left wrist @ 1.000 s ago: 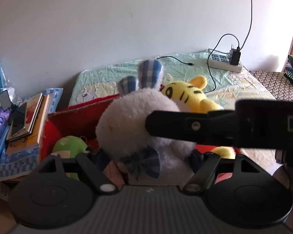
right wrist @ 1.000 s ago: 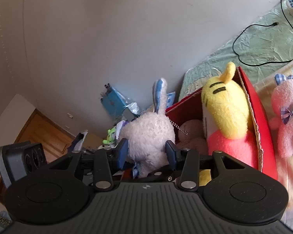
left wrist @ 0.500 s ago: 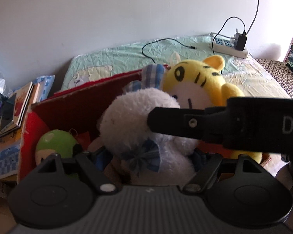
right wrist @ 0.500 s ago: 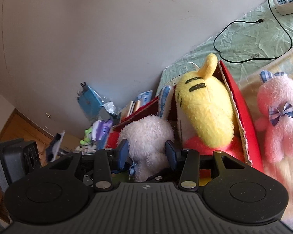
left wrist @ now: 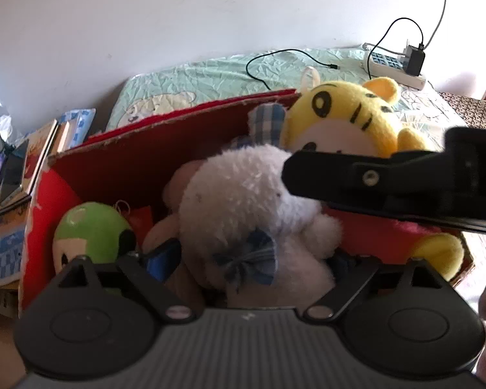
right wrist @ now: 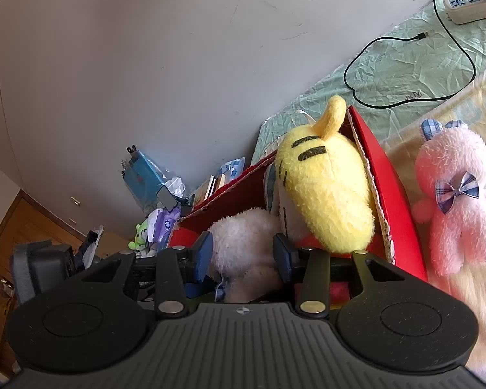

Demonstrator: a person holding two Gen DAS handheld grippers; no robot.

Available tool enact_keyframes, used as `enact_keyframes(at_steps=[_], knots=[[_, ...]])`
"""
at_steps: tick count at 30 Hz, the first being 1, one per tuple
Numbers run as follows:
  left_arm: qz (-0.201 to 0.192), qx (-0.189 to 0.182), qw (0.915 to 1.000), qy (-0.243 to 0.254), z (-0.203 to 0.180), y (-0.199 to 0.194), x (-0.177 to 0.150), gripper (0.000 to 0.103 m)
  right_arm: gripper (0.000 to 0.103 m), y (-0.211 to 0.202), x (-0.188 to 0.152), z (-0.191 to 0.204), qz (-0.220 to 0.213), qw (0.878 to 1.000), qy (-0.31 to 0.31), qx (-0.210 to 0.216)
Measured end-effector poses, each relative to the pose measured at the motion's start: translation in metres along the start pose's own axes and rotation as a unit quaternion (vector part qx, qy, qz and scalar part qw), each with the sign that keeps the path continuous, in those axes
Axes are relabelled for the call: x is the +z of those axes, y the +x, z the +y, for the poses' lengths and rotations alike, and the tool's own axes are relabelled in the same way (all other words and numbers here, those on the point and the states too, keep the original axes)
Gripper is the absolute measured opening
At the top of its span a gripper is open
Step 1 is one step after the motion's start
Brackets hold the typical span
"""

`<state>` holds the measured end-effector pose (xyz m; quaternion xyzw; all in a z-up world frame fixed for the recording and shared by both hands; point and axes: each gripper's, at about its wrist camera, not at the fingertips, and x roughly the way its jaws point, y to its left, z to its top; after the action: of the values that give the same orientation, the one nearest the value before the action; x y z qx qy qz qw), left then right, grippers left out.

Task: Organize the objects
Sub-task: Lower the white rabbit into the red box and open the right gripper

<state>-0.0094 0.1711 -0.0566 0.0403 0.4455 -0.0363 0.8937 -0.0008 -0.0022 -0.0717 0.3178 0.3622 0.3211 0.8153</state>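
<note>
**White rabbit goes into the crowded toy box**

On the bed, a red box already holds a yellow tiger, a green toy and a brownish plush half hidden beneath. The white rabbit sits inside the box, wedged between the tiger and the green toy, its checked ear against the tiger's cheek. Both sets of tongs pinch it: the right tongs press on its head from either side, and the left tongs grip its body near the bow, though their right finger is mostly hidden behind the fur. A pink rabbit lies outside on the bedding, just beside the box wall, apparently next to be stowed. A power strip and its cable trail across the sheet behind.

The box looks nearly full. If the rabbit is let go while perched on the plush below, it could spring back up or roll over the rim; pushing harder could shove the tiger out over the far wall or bend the cardboard side
</note>
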Motion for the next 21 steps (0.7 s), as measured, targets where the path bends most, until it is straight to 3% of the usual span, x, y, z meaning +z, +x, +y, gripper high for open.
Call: enact_keyframes(at_steps=[21], knots=[[0.013, 0.029, 0.9995, -0.002, -0.0019, -0.0021, -0.0075, 0.098, 0.044, -0.0068, -0.0024, 0.0, 0.004, 1.0, -0.011, 0.002]])
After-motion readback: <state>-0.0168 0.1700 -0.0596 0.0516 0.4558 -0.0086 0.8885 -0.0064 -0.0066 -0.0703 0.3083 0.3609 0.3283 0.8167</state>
